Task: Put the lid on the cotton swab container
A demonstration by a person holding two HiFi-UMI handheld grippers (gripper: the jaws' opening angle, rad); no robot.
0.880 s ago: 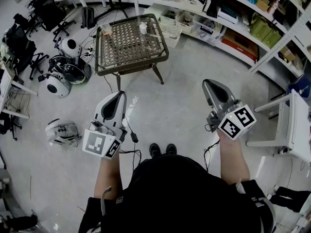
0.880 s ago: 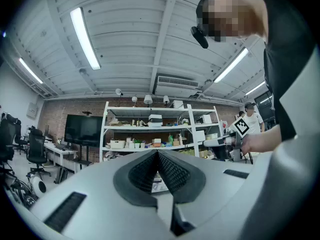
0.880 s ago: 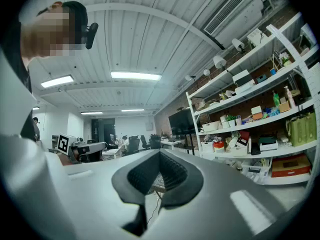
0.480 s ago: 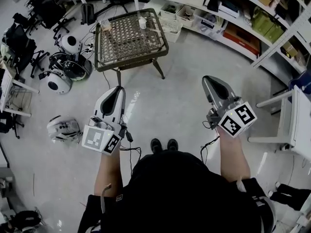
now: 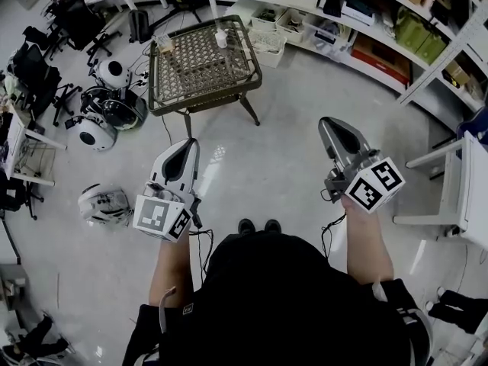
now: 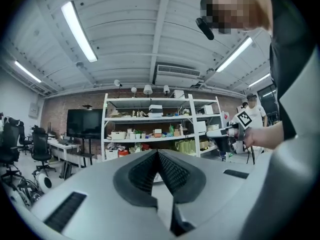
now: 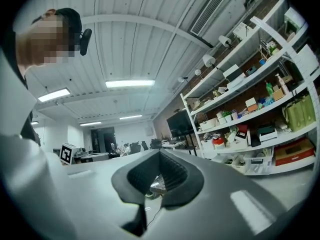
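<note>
We hold both grippers level above the floor, well apart from the table. The left gripper has its jaws pressed together with nothing between them, and the right gripper likewise has its pads meeting at the tip, empty. Far ahead and a little left stands a woven-top table. A small white container sits near its far edge, a second small item at its far-left corner — too small to tell which is the lid. Shelving lines the far right.

Items on table — tiny (indistinct)
</note>
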